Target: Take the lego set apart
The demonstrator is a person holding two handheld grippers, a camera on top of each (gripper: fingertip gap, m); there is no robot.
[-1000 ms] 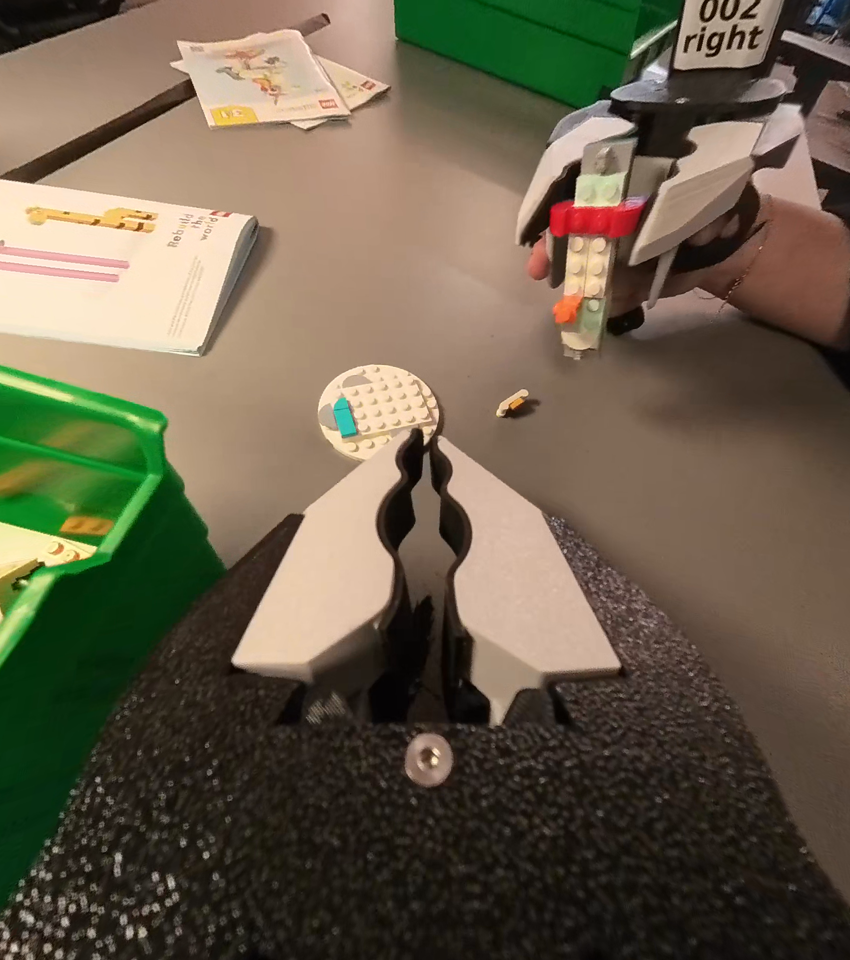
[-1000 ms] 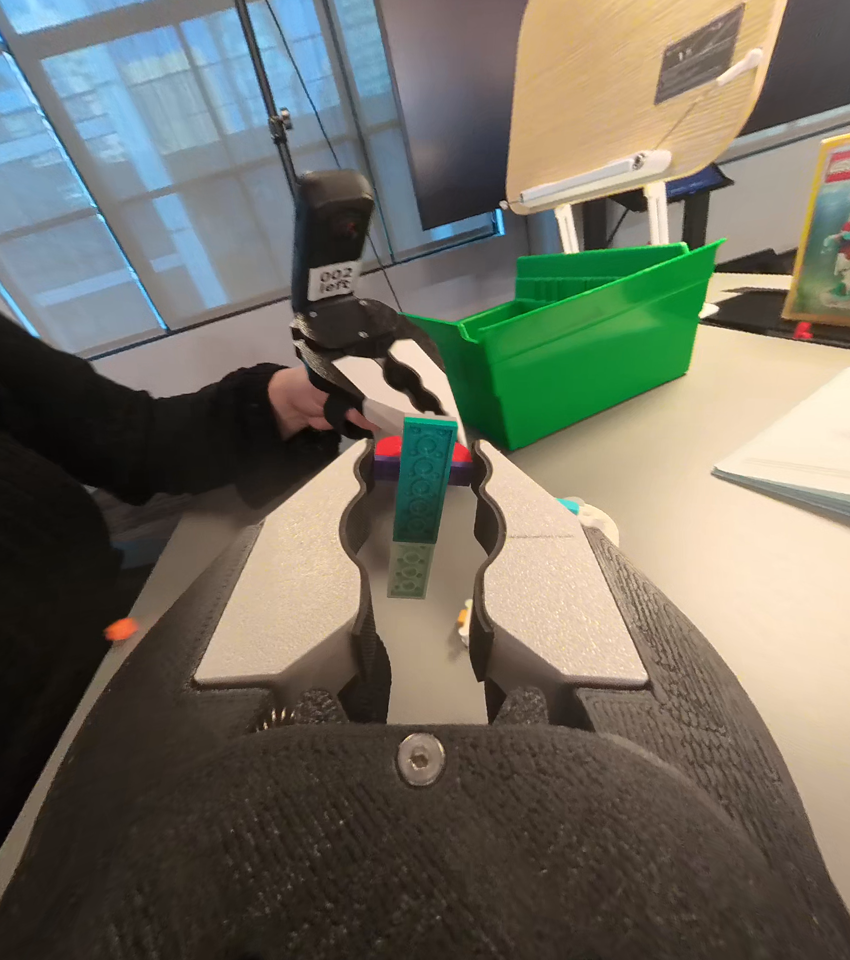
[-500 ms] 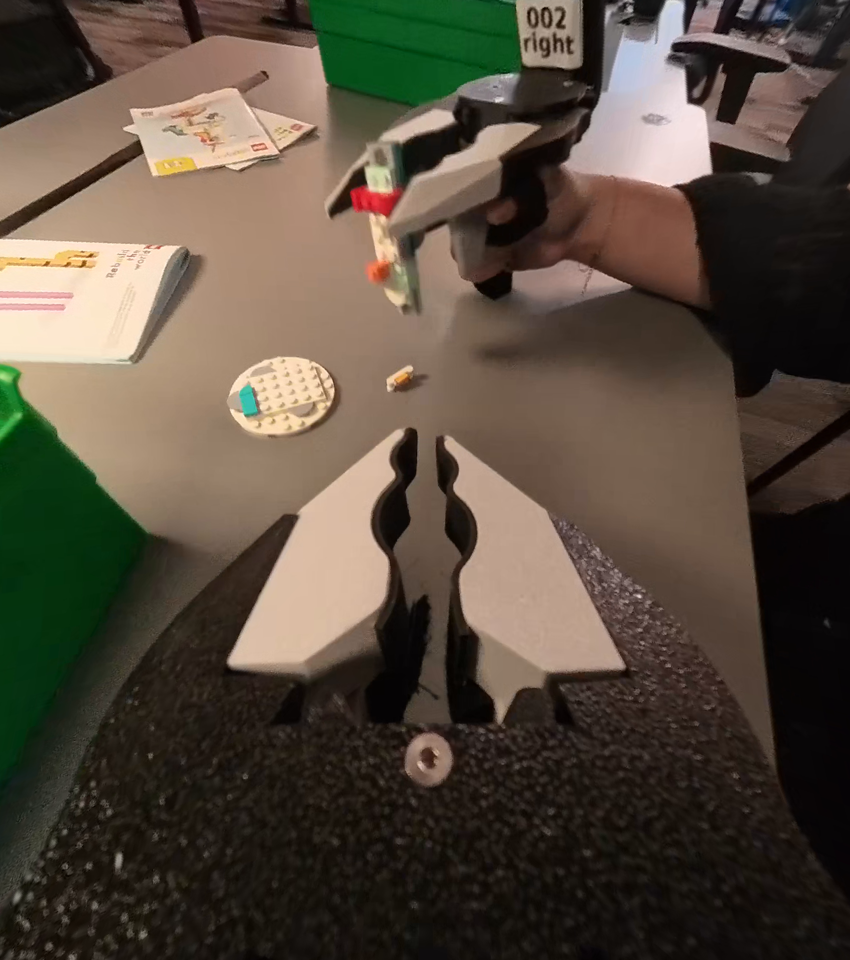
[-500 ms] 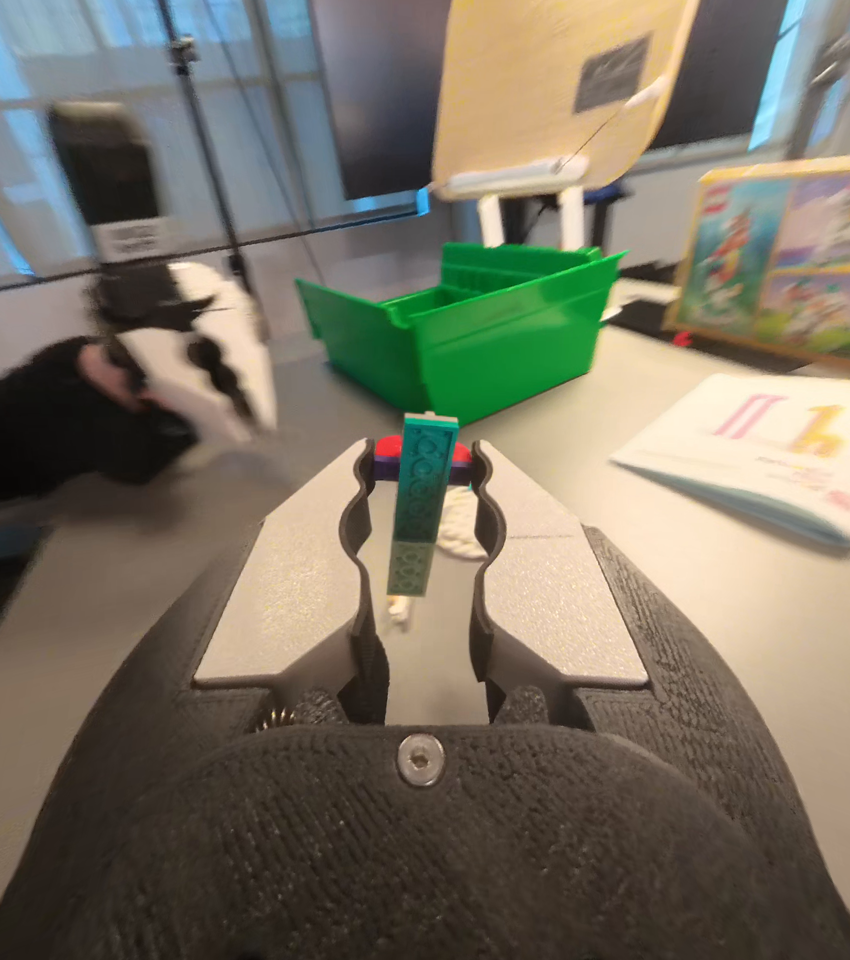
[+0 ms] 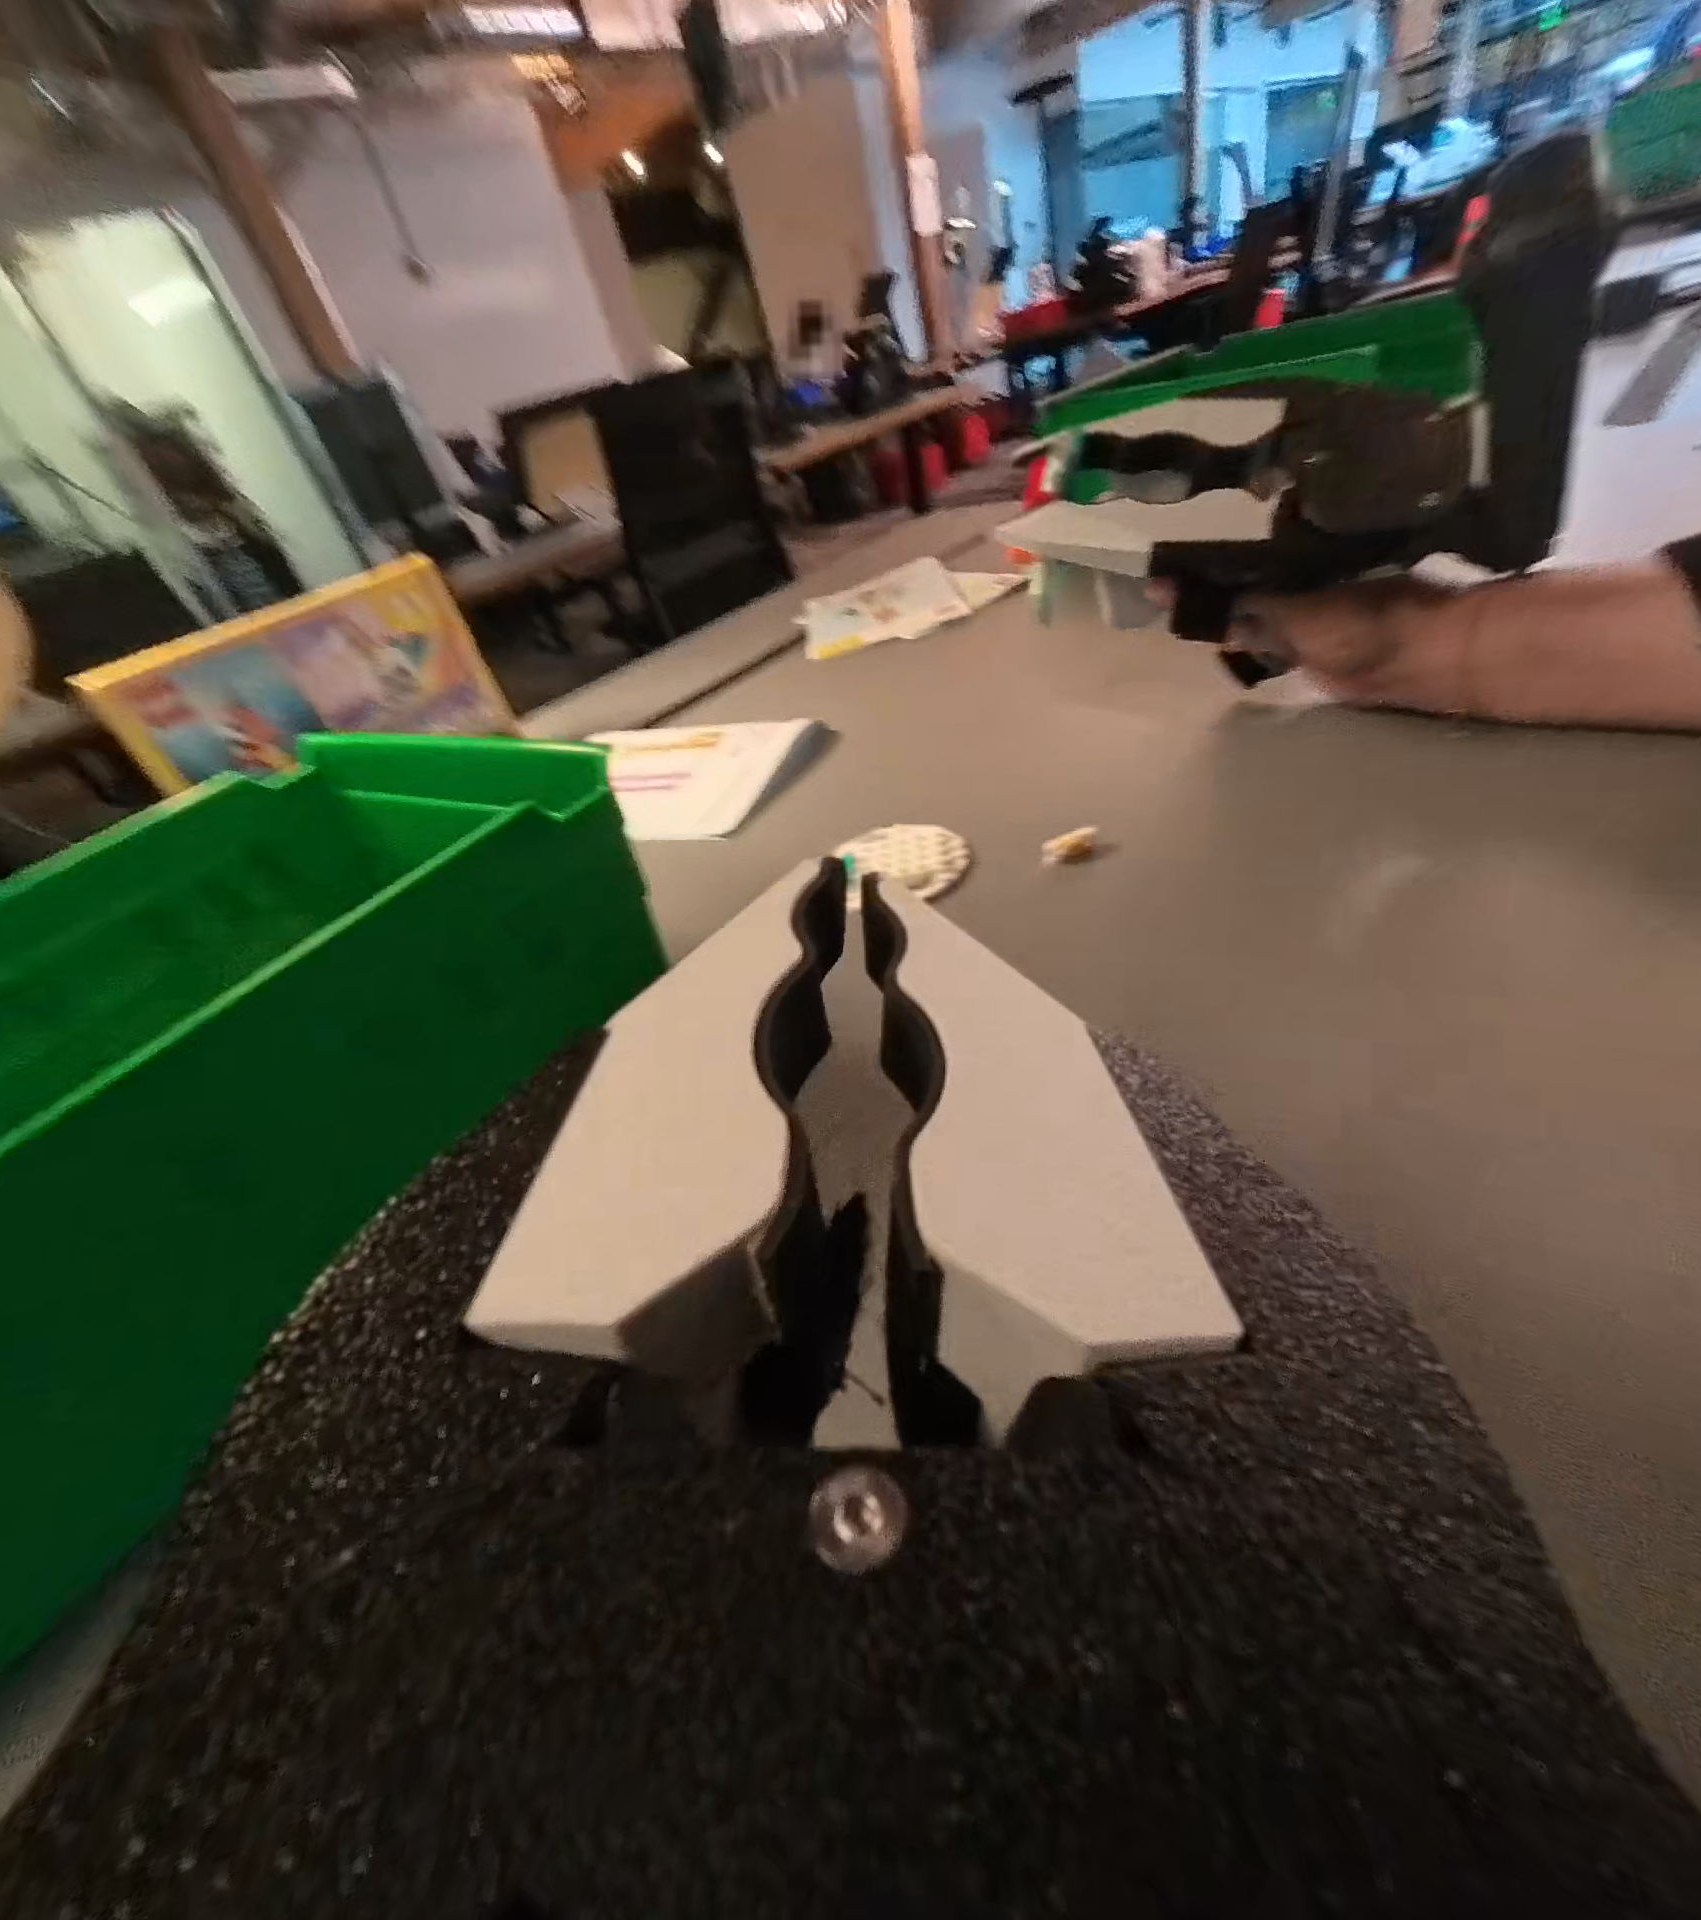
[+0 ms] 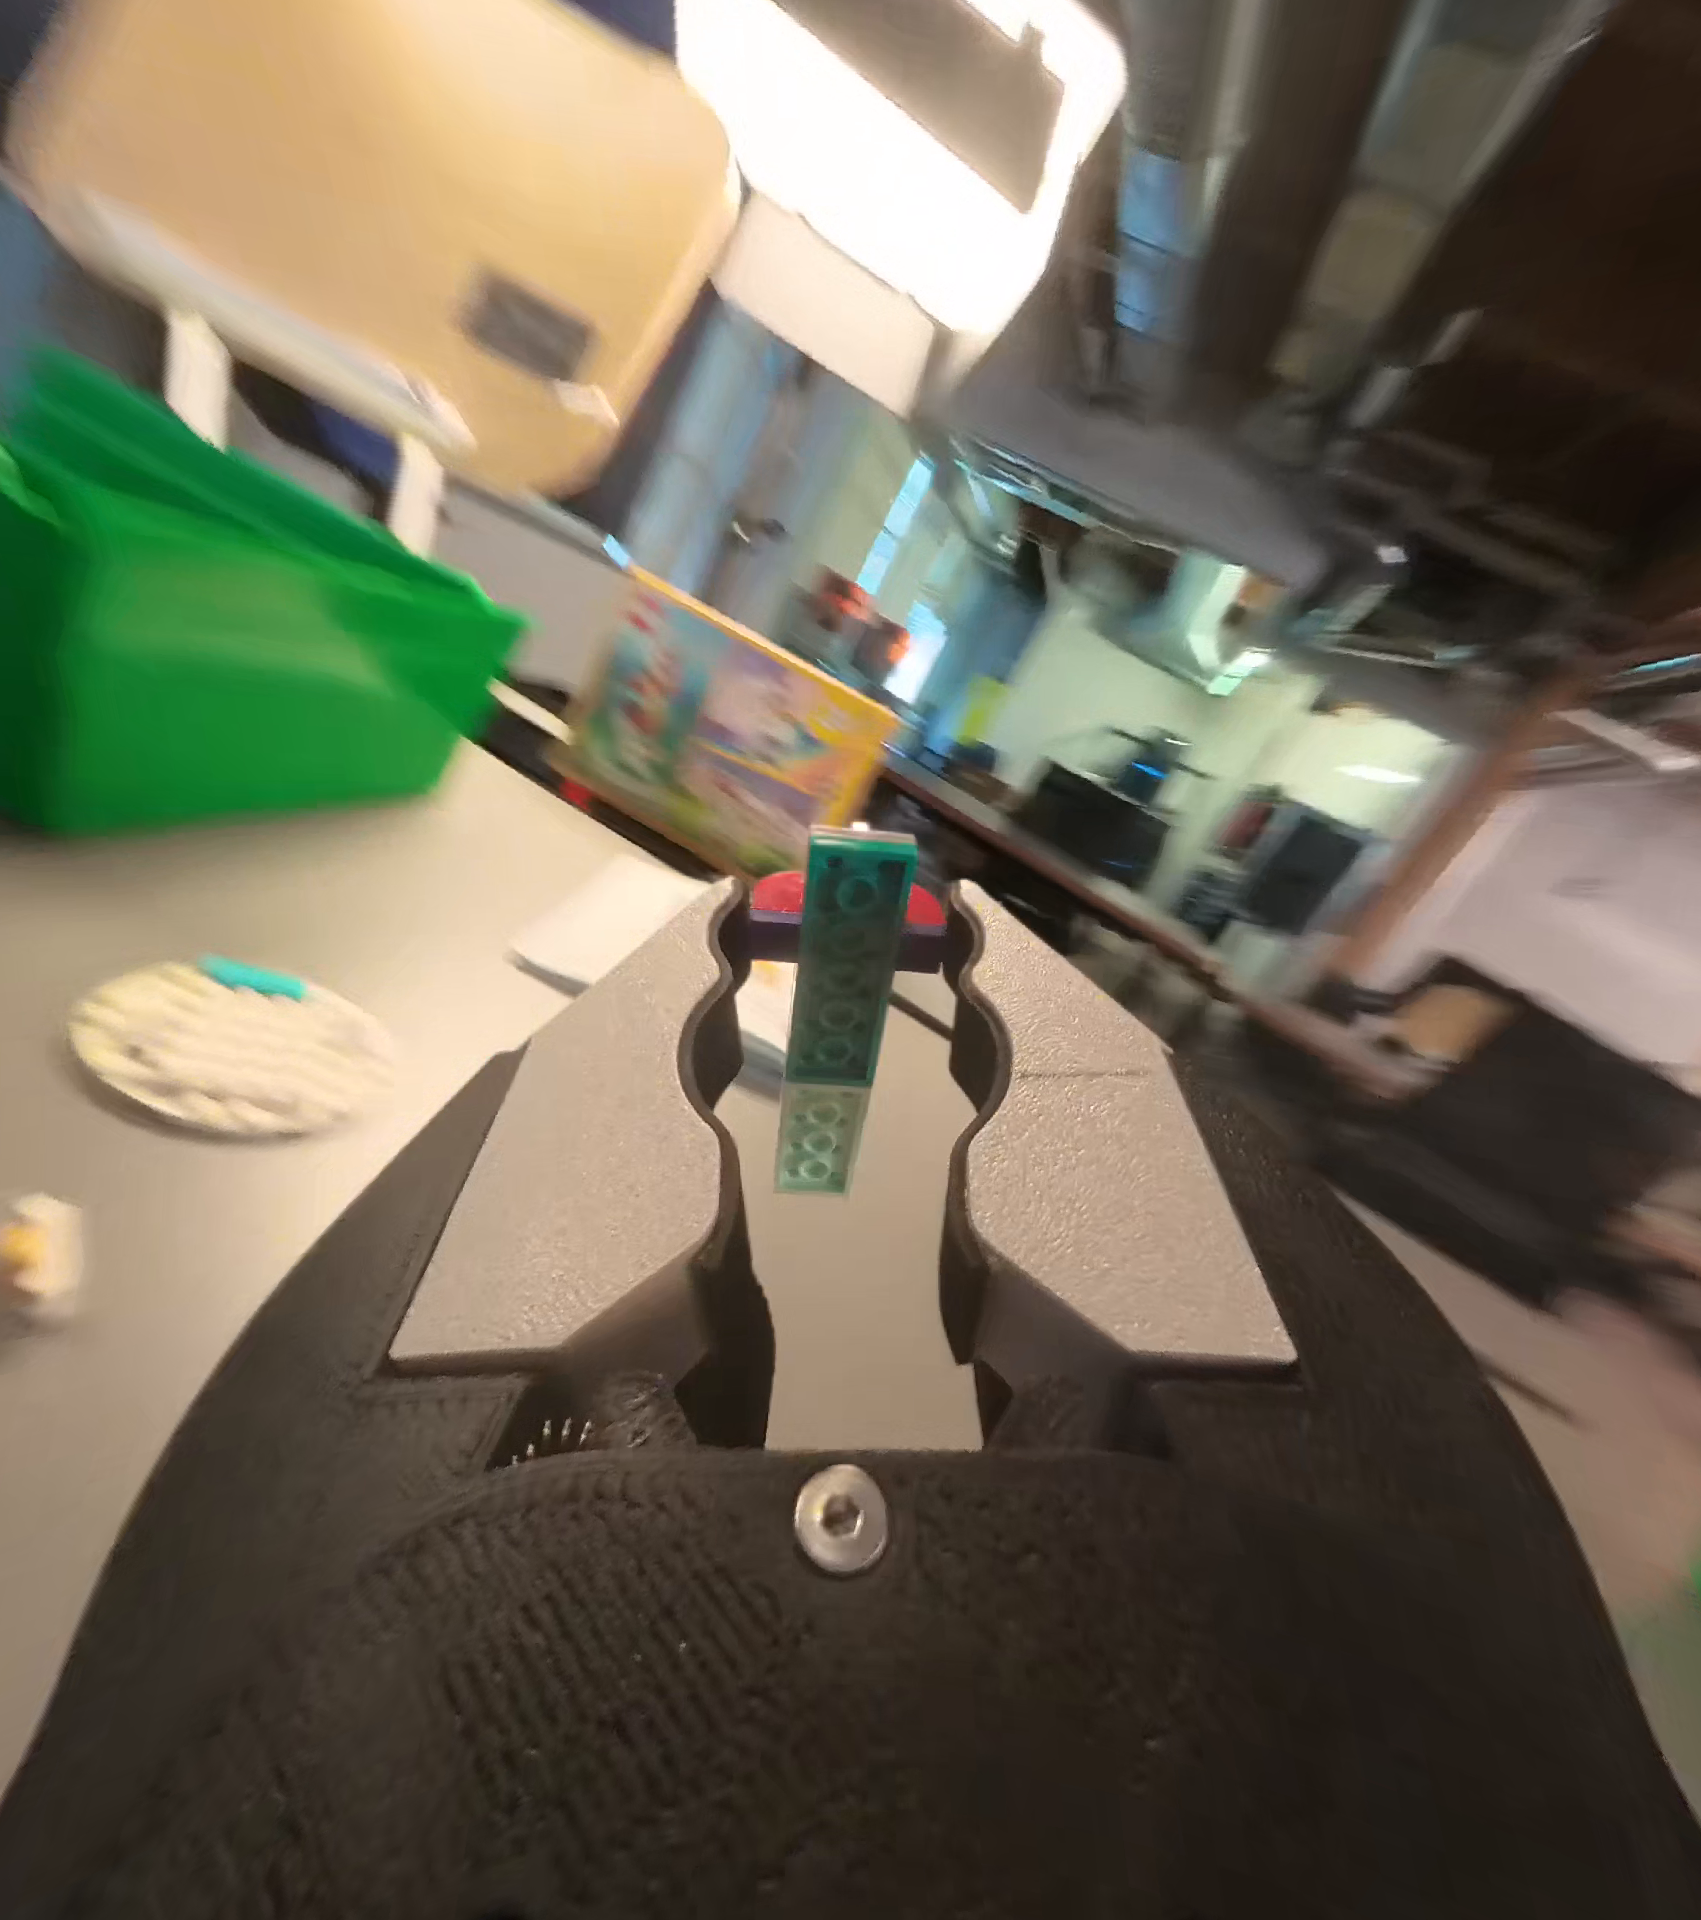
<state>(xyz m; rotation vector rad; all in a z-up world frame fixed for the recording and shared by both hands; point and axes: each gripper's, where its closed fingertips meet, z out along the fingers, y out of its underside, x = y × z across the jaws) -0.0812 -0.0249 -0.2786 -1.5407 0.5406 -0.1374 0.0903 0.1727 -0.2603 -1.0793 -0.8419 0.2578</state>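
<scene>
My right gripper is shut on a lego assembly. The assembly is a long teal plate with a pale green end, and a red and dark blue piece at the fingertips clamps it. In the left wrist view, the right gripper is held sideways above the table at the far right, blurred. My left gripper is shut and empty, low over the table. Just beyond it lies a round white studded plate bearing a teal piece. A small tan and white piece lies loose to the right of the plate.
A green bin stands close on the left of my left gripper. A second green bin is at the far right. An open booklet, leaflets and a yellow-edged toy box lie farther back on the grey table. My hands' fingertips stand some 25 cm from each other.
My left gripper has dropped low and tilted up beside the green bin. My right gripper has swung right with the lego assembly still in it, and the left gripper has left its view.
</scene>
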